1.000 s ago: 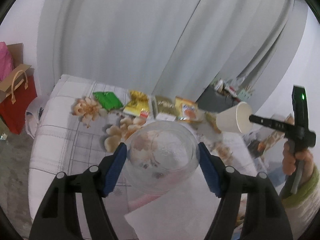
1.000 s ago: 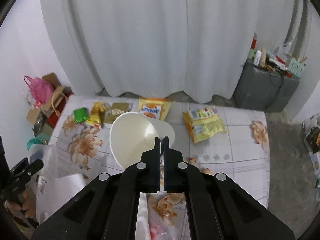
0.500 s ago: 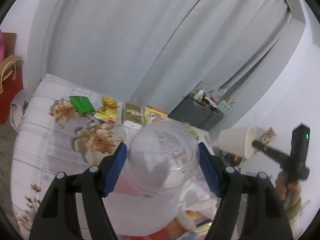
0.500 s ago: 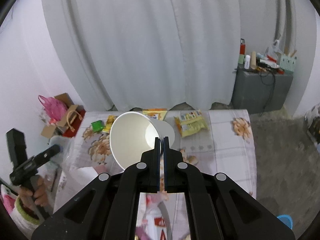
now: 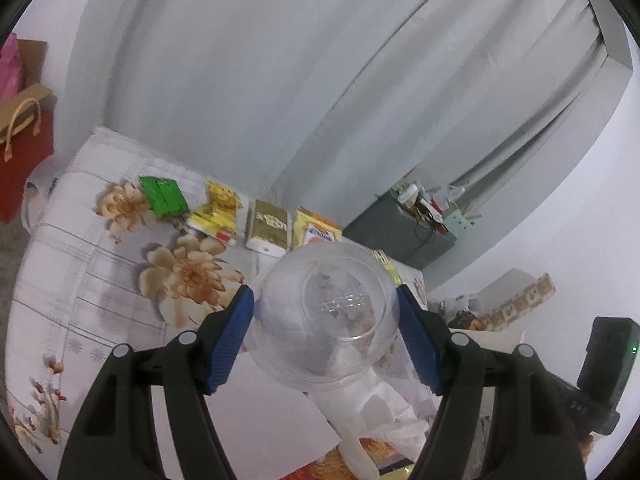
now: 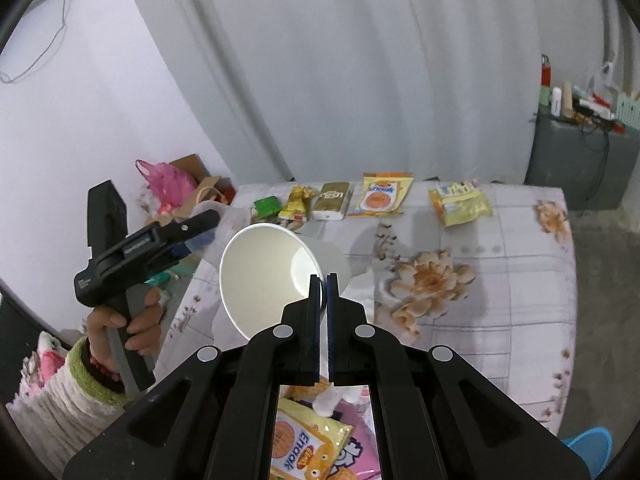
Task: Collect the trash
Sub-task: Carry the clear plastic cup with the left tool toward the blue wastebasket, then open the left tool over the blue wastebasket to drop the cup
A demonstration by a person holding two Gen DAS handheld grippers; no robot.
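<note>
My left gripper (image 5: 326, 340) is shut on a clear plastic cup (image 5: 326, 320), held above the flowered table (image 5: 80, 264) with its mouth towards the camera. My right gripper (image 6: 324, 280) is shut on the rim of a white paper cup (image 6: 268, 276), held on its side above the table (image 6: 520, 280). Snack packets lie in a row at the table's far edge: green (image 5: 162, 196), yellow (image 5: 214, 212), gold (image 5: 270, 226) and orange (image 5: 316, 234); another yellow packet (image 6: 460, 206) lies further right. Below the right gripper lie a snack wrapper (image 6: 308, 444) and crumpled tissue (image 6: 328, 400).
White paper and tissue (image 5: 372, 404) lie under the left gripper. A grey cabinet (image 6: 580, 168) with clutter stands at the back right. Bags (image 6: 172, 188) sit on the floor left of the table. A grey curtain hangs behind. A blue object (image 6: 588, 444) sits on the floor.
Both grippers have swung with their cups still held. The left view turned back towards the table; the right gripper dropped low at the left view's right edge, and its paper cup left that view.
</note>
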